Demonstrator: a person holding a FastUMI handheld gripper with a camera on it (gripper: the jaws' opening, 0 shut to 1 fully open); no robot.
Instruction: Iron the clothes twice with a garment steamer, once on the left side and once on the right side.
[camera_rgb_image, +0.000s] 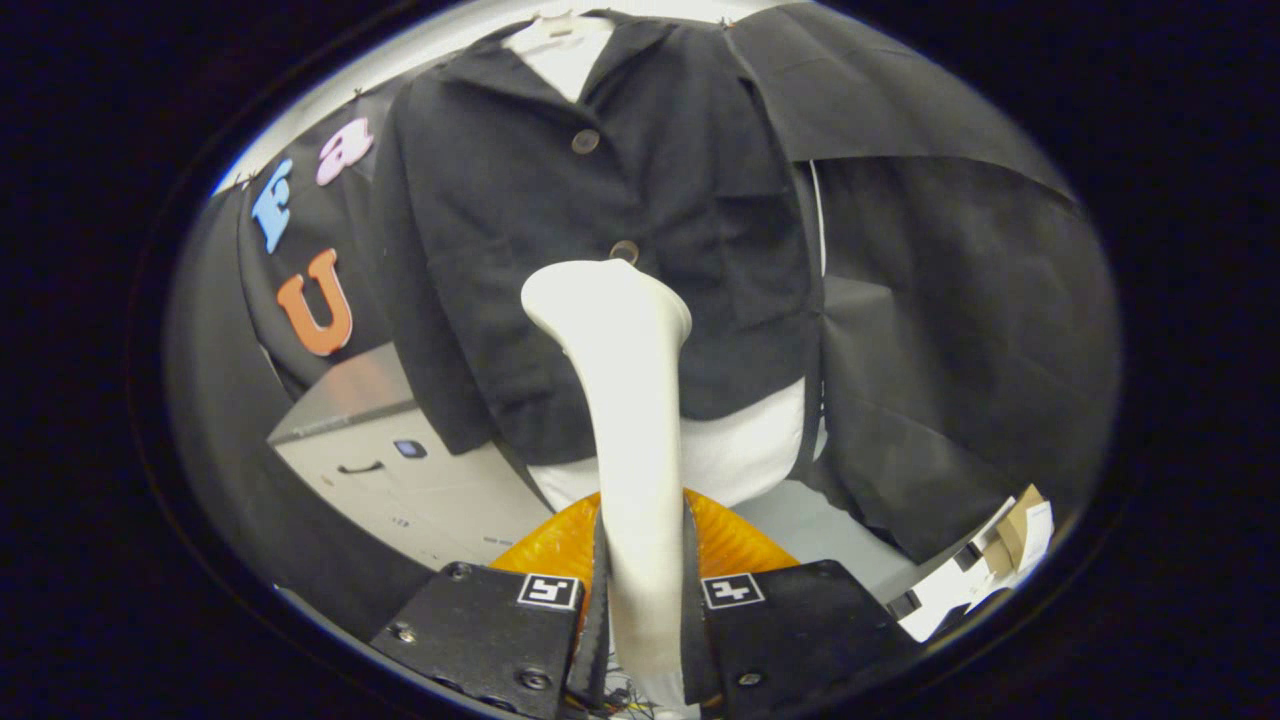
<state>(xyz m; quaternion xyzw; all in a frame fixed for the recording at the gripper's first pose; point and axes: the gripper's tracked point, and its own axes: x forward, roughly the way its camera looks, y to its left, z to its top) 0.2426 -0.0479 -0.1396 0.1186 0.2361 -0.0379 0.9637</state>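
Note:
A black buttoned jacket (610, 230) hangs on a white mannequin torso (740, 450) straight ahead of me. My gripper (645, 600) is shut on the white handle of a garment steamer (625, 400), one finger on each side of it. The steamer rises upright between the fingers, and its broad head sits in front of the jacket's lower middle, just below the second button (624, 250). I cannot tell whether the head touches the cloth. An orange translucent base (560, 545) shows behind the fingers, under the mannequin.
A grey cabinet (400, 470) with a dark handle stands low on the left. Black cloth drapes hang on both sides of the jacket. Cardboard and white items (1010, 545) lie on the floor to the lower right.

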